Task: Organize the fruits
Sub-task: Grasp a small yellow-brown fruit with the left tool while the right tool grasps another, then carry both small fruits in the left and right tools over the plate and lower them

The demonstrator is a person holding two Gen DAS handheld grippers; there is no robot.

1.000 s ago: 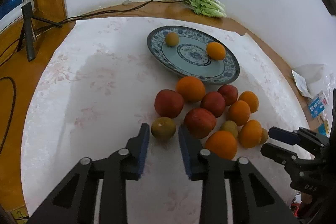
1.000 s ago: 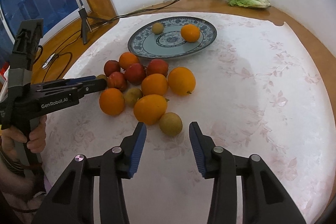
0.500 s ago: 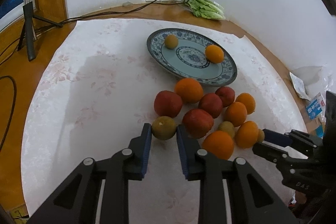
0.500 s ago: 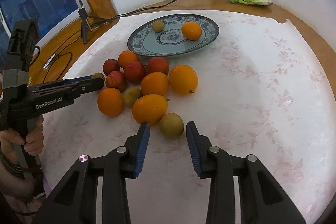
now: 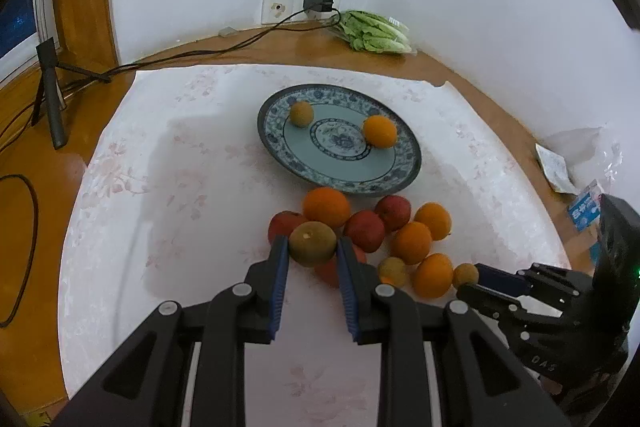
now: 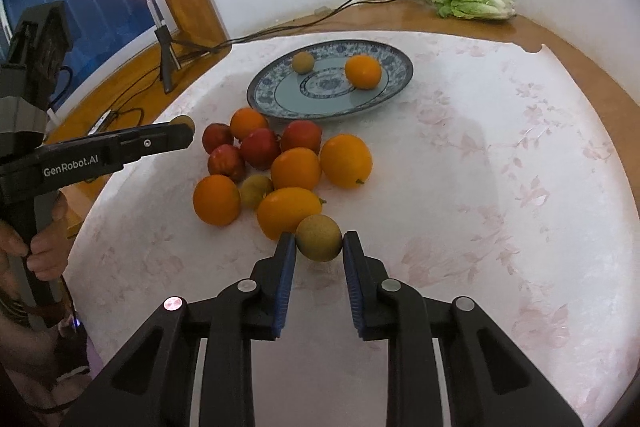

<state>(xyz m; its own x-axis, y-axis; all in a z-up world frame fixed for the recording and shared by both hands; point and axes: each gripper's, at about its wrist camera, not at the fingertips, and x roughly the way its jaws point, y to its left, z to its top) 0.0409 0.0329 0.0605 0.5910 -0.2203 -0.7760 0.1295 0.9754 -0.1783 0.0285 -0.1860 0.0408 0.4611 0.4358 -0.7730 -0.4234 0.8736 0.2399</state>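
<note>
While each claw, left point(image 5: 312, 251) and right point(image 6: 319, 245), is clamped across the middle of a small brownish fruit point(image 5: 312, 243), these look firm, light, smooth and roll-prone.

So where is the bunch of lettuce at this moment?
The lettuce lies on the bare wooden table at the far wall, right of the wall socket, beyond the blue patterned plate.
</note>
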